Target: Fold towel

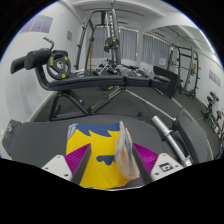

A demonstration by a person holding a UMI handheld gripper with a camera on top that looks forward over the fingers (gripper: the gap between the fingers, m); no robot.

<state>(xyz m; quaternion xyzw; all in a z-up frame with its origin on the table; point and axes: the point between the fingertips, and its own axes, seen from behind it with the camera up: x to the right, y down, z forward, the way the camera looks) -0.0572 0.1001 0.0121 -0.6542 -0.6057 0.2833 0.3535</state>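
A yellow towel with blue marks and a white patch on its right side fills the space between my fingers. It is bunched up and lifted, with the room's floor showing behind it. My gripper is shut on the towel. The magenta pads show only as slivers at either side of the cloth. The fingertips are hidden by the towel.
This is a gym room. A black weight bench stands beyond the towel, with a cable rack behind it. A silver bar lies at the right, close to the fingers. A dark flat surface lies at the left.
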